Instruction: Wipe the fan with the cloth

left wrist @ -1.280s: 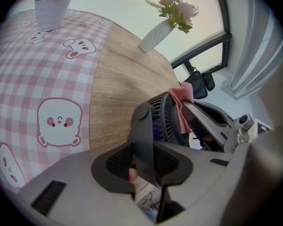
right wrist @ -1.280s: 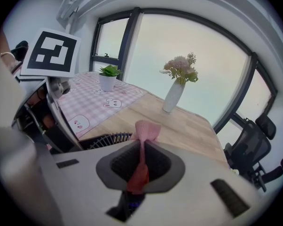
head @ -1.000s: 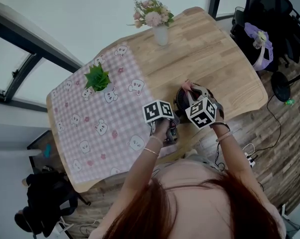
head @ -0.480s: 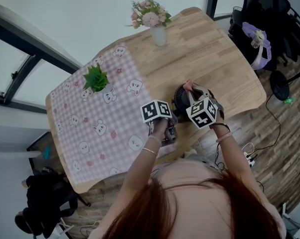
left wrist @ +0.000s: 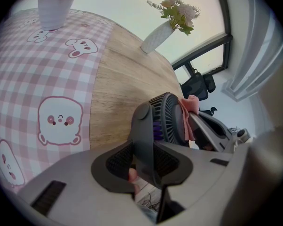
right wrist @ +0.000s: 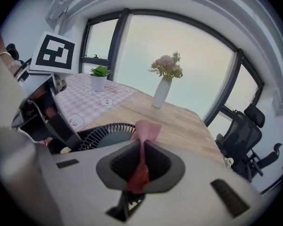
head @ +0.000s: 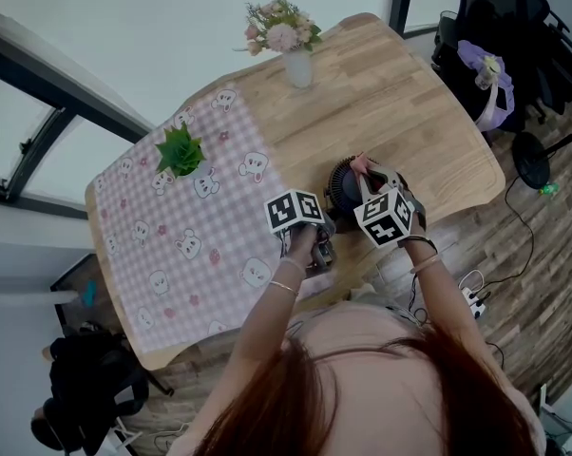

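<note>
A small dark grey fan (head: 341,184) stands near the wooden table's front edge. My left gripper (head: 324,224) is shut on the fan's rear housing and stem (left wrist: 144,150), which fills the space between the pads. My right gripper (head: 369,175) is shut on a pink cloth (right wrist: 145,132). The cloth's free end rests on the rim of the fan's grille (right wrist: 104,130). In the left gripper view the cloth (left wrist: 190,108) lies against the front of the fan (left wrist: 166,117), with the right gripper's fingers (left wrist: 211,129) behind it.
A pink checked tablecloth (head: 186,245) covers the left half of the table (head: 409,112). On it stands a small green plant in a white pot (head: 180,150). A white vase of flowers (head: 295,65) sits at the far edge. Office chairs (head: 514,46) stand at the right.
</note>
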`<state>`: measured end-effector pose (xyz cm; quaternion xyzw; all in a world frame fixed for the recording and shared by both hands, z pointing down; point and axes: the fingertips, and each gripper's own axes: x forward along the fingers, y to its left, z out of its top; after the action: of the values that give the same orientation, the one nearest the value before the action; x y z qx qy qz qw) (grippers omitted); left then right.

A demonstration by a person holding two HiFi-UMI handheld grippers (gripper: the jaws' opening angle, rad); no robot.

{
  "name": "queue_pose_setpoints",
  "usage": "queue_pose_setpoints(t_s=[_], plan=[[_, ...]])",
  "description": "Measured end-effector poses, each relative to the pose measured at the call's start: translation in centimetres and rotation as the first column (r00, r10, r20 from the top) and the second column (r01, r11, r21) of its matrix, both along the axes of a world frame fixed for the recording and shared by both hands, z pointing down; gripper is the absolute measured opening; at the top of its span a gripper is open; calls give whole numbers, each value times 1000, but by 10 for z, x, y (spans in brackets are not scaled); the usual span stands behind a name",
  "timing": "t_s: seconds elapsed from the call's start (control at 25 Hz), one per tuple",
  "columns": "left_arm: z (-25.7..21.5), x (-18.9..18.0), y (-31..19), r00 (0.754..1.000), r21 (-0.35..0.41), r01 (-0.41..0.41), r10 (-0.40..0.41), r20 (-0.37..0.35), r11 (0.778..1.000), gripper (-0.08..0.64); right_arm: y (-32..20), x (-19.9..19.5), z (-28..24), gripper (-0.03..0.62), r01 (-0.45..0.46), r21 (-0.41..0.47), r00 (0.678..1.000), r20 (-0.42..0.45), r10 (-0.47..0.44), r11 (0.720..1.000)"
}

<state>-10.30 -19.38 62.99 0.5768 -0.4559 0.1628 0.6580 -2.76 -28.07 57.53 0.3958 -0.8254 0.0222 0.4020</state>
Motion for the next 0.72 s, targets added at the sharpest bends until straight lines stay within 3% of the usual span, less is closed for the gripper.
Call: queue_pose_setpoints(t_s=[0.72], plan=[[0, 0, 0, 1000, 4, 9, -9, 3, 1000, 110, 16, 12, 1, 23, -13, -16, 1000, -2, 13, 1000]])
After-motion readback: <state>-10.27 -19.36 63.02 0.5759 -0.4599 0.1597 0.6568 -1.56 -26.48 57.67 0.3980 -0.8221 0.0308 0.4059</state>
